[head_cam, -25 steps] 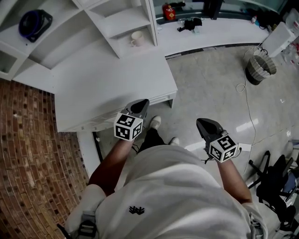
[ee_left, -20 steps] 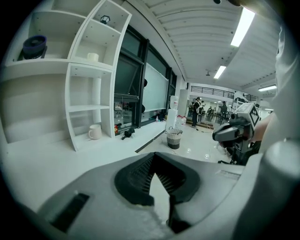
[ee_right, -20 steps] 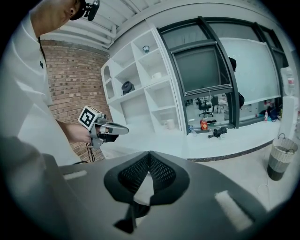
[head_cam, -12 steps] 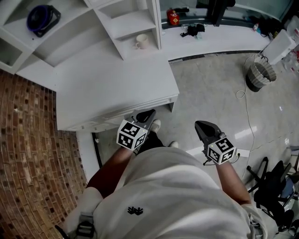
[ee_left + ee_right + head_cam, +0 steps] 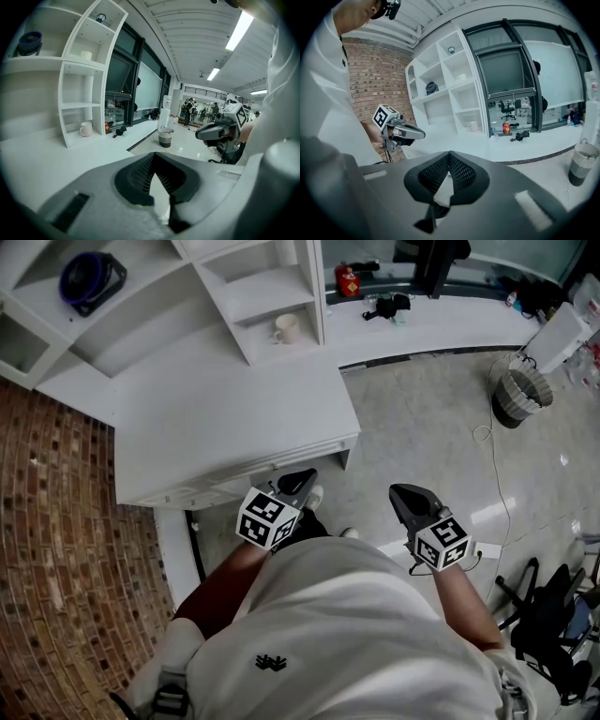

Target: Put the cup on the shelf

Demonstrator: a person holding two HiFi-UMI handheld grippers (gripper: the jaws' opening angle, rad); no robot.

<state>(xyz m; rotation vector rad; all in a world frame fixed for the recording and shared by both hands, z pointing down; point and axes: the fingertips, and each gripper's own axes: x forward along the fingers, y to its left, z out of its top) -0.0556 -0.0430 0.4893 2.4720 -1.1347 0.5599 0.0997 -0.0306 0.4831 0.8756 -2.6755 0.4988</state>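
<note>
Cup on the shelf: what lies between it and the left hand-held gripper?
Only bare white desk top lies between the cup and the left hand-held gripper, as the head view shows.

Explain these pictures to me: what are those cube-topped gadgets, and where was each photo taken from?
No robot here: a person holds tongs in each hand, the left tongs and the right tongs; the patterned cubes are part of them. The head view looks down from a camera on the person's head. The other two come from cameras riding on each pair of tongs. Both tongs are shut and empty. I see nothing on the white table; a cup stands in the shelf behind it.
</note>
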